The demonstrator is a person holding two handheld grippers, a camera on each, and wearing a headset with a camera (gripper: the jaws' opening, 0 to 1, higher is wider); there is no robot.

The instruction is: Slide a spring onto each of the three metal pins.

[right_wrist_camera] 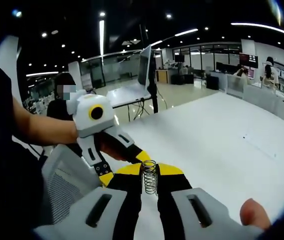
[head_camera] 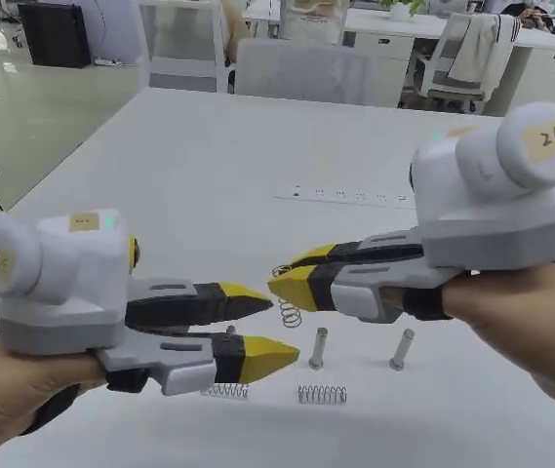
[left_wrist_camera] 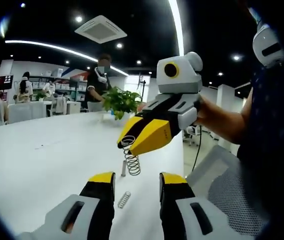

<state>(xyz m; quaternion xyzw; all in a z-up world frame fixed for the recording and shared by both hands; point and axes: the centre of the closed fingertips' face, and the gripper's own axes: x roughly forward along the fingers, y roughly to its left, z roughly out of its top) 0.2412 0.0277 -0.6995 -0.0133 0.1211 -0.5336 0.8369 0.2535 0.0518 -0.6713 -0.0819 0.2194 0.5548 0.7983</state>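
White worktable (head_camera: 209, 146): two metal pins stand upright on its near part, side by side — the left pin (head_camera: 318, 348) and the right pin (head_camera: 402, 349). Nearer still lie two springs (both on their sides), the left spring (head_camera: 224, 391) and the right spring (head_camera: 322, 394); a white power strip (head_camera: 345, 195) lies far back.

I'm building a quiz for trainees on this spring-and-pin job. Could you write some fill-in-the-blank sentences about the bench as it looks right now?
1. The right gripper has its jaws shut on a ___.
2. The left gripper has its jaws ___, with nothing between them.
3. ___ loose springs lie flat on the white table, near the upright metal pins.

Missing words: spring; open; two.
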